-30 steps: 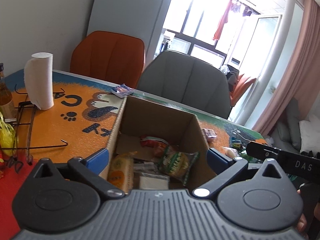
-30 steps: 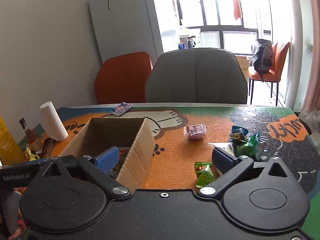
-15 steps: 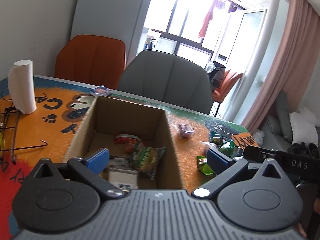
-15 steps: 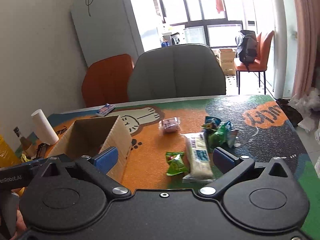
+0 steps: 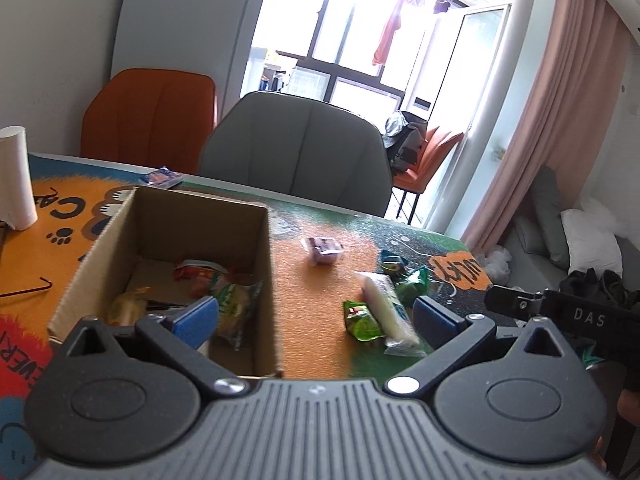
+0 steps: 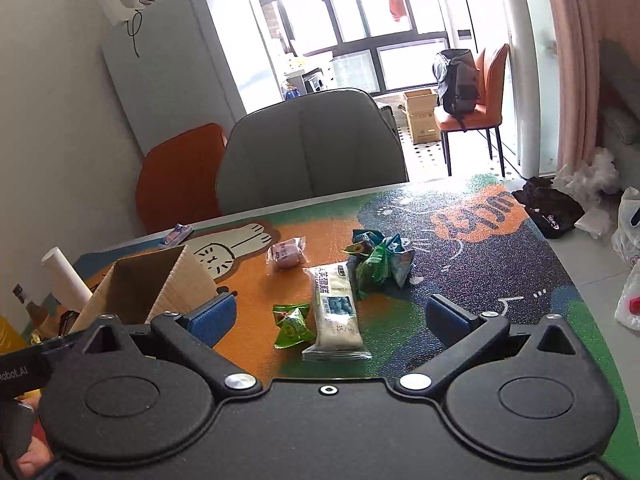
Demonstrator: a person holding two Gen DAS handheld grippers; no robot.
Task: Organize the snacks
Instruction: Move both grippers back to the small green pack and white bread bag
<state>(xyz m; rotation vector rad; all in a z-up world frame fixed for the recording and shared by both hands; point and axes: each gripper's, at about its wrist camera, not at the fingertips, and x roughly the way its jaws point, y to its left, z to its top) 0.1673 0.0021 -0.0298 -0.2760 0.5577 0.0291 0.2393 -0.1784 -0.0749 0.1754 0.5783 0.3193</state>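
An open cardboard box [image 5: 272,280] [image 6: 176,280] stands on the table with several snack packets [image 5: 232,300] inside. Loose on the mat to its right lie a small green packet [image 6: 292,326] [image 5: 362,320], a long white bar [image 6: 334,308] [image 5: 386,308], a pink wrapped cake [image 6: 286,256] [image 5: 324,246] and a heap of green-blue packets [image 6: 380,258] [image 5: 412,284]. My left gripper [image 5: 316,316] is open and empty, over the box's right wall. My right gripper [image 6: 328,316] is open and empty, just short of the green packet and white bar.
A paper towel roll [image 5: 14,178] and a wire rack [image 5: 24,288] stand left of the box. A small blue-pink packet [image 5: 160,178] lies near the table's far edge. A grey chair [image 5: 296,152] and an orange chair [image 5: 148,120] stand behind the table.
Both grippers have swung to the right. The left view moved from the box's inside to its right wall; the right view now centres on the loose snacks. Both stayed open.
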